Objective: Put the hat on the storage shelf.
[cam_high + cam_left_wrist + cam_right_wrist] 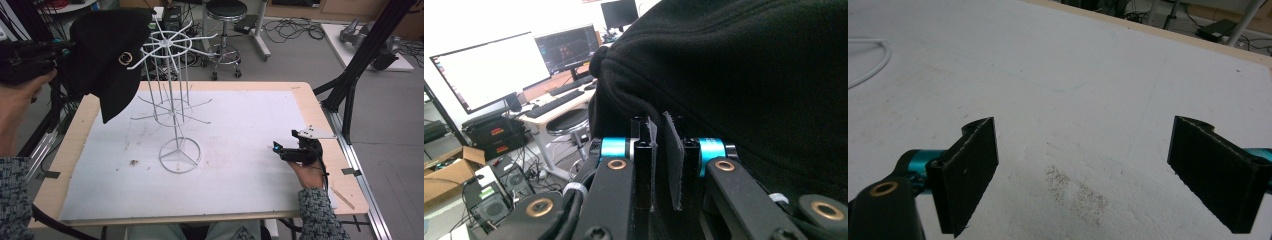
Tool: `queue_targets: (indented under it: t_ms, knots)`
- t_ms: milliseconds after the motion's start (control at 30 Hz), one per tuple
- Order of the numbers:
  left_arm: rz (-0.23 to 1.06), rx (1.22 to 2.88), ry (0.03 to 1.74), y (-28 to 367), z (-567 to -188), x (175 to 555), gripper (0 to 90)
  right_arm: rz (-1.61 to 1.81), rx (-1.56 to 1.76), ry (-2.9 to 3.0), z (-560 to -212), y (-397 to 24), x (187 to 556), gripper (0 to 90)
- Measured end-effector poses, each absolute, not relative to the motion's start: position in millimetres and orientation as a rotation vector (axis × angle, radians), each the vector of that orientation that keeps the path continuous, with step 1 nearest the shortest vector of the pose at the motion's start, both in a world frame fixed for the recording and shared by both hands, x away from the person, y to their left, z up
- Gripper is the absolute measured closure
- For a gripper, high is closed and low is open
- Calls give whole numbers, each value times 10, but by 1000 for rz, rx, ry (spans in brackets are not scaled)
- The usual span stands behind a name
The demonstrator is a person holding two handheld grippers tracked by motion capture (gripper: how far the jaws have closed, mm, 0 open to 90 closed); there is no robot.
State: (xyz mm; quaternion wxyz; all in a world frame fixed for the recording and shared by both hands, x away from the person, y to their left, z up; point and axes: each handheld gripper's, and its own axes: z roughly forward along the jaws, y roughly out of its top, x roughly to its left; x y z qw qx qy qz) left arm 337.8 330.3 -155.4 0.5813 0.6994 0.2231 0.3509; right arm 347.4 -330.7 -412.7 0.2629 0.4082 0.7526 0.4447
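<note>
held up high at the far left: the left hand-held gripper [25, 60], clenched on the edge of a black hat [107, 60]. seen along its jaws in the left gripper view [663, 160], pads [674, 165] nearly together with only a thin slit between, and black fleece [744, 75] bunched right above and around them. looks like a pinch on a fold of the cloth, though the exact bite is hard to make out.

just to the right of that: the hat itself, hanging in the air above the left back corner of the surface [300, 95], open side down, brim tip pointing down toward the white mat. small gold ring [125, 58] on the side facing the stand.

next, right beside the hat: the white wire stand [172, 100], upright, round foot on the mat, thin arms sticking out like spokes at the top and in the middle. top arm tips touching or almost touching the hat near the ring; hard to tell which. so the spot for the hat lies to the right of the left hand-held gripper and a bit lower. probably a short move sideways, then down onto a wire arm. easy to snag the cloth or tip the light stand.

far to the right: the right hand-held gripper [285, 150], resting low near the right edge, released, jaws wide with nothing between [1083, 170]. well apart from hat and stand, so the left one is much nearer.
</note>
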Motion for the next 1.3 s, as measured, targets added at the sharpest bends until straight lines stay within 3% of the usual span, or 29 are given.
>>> queue_targets:
  t_ms: [1300]
  knots:
    - [796,1764,531,3200,-1821,3512,751,1208,1106,2032,-4125,-3312,3473,119]
